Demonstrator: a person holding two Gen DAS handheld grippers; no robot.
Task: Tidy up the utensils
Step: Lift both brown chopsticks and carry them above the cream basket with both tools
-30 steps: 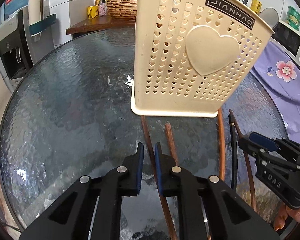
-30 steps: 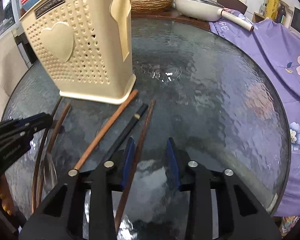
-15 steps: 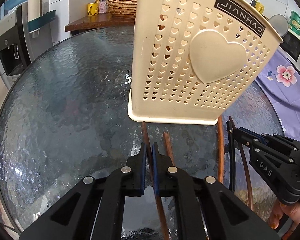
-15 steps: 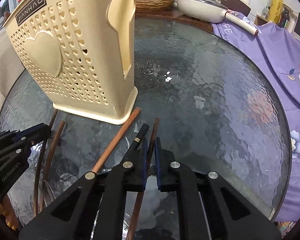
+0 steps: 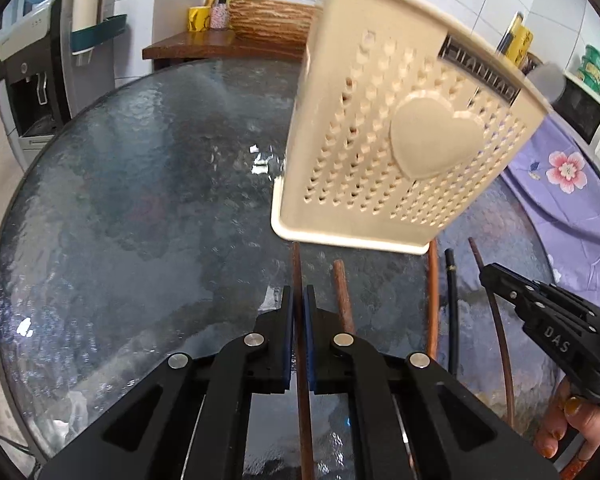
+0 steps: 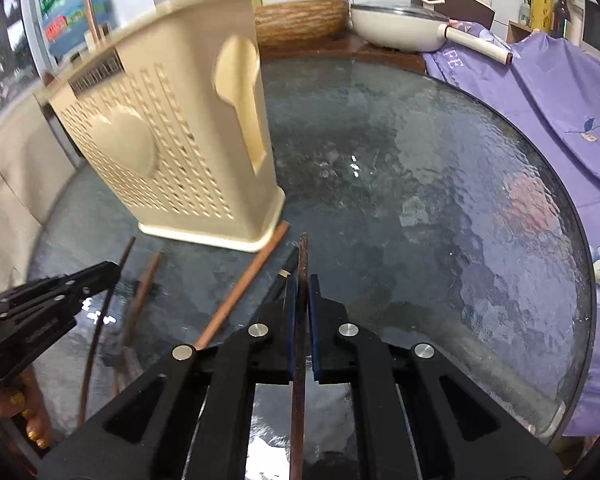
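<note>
On the round glass table (image 5: 120,200) stands a cream perforated utensil basket (image 5: 380,140) with a heart on its side. Several long utensils lie in front of it. My left gripper (image 5: 298,300) is shut on a thin brown utensil (image 5: 296,264), whose tip points at the basket's base. My right gripper (image 6: 302,292) is shut on a dark brown utensil (image 6: 303,256) near the basket (image 6: 172,152) corner. Beside it lie a copper-brown stick (image 6: 244,284) and a black utensil (image 6: 282,276). Each wrist view shows the other gripper: the right gripper (image 5: 486,272), the left gripper (image 6: 114,270).
A short brown stick (image 5: 342,296) lies just right of my left fingers. A purple floral cloth (image 6: 540,92) covers the right side. Behind the table are a wicker basket (image 6: 300,20), a white pan (image 6: 400,28) and a water dispenser (image 5: 32,92). The table's edge (image 6: 580,280) curves close on the right.
The right jaws went from wide apart to shut on the dark brown utensil. The left jaws closed the small gap onto the thin brown utensil. Both views shifted slightly against the basket.
</note>
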